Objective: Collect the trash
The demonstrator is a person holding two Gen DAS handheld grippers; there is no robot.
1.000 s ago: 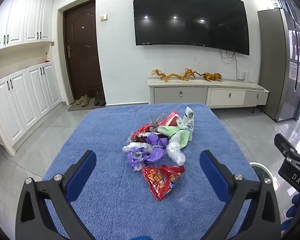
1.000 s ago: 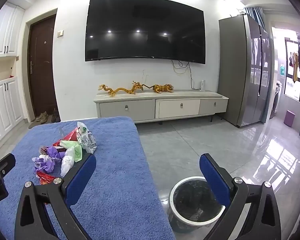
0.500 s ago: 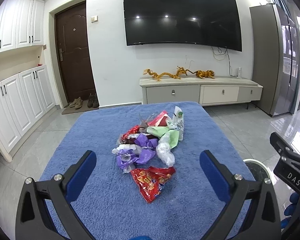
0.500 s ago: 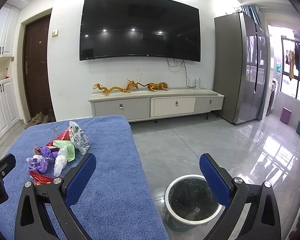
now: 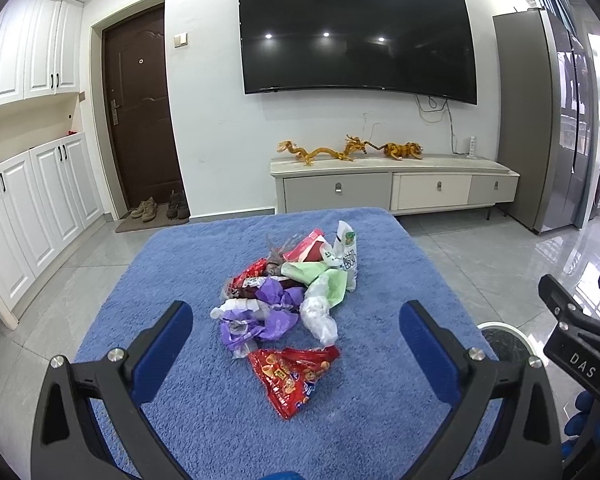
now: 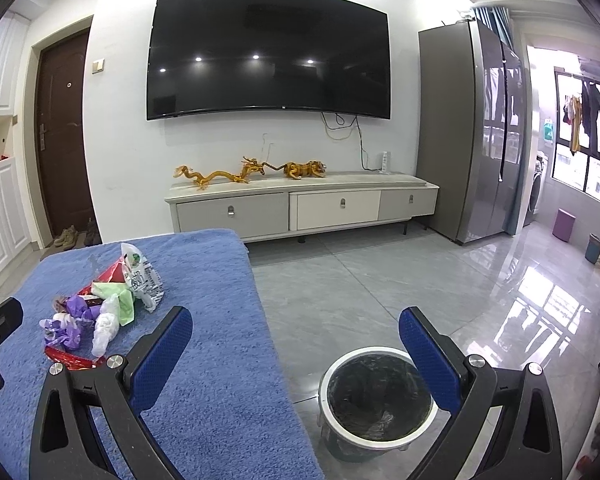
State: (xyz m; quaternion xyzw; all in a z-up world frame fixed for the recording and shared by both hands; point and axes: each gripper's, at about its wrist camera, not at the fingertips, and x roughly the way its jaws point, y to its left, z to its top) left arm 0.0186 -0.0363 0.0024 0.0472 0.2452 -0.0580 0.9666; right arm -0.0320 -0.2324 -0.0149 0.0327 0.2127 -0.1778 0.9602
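Observation:
A pile of trash wrappers (image 5: 288, 292) lies in the middle of a table covered with a blue cloth (image 5: 204, 416): purple, green, white and red pieces. A red snack bag (image 5: 290, 376) lies nearest me. My left gripper (image 5: 296, 344) is open and empty, held above the cloth just short of the red bag. My right gripper (image 6: 296, 344) is open and empty, off the table's right side, above a white-rimmed trash bin (image 6: 378, 394) with a black liner on the floor. The pile also shows in the right wrist view (image 6: 100, 308).
The bin's rim (image 5: 508, 338) shows past the table's right edge. The right gripper's body (image 5: 576, 352) is at the right of the left view. A TV cabinet (image 6: 300, 210), a fridge (image 6: 472, 136) and white cupboards (image 5: 32, 200) line the walls.
Both views have shifted slightly; the pile now sits a little nearer and more centred between the left fingers. Both grippers stay open and empty.

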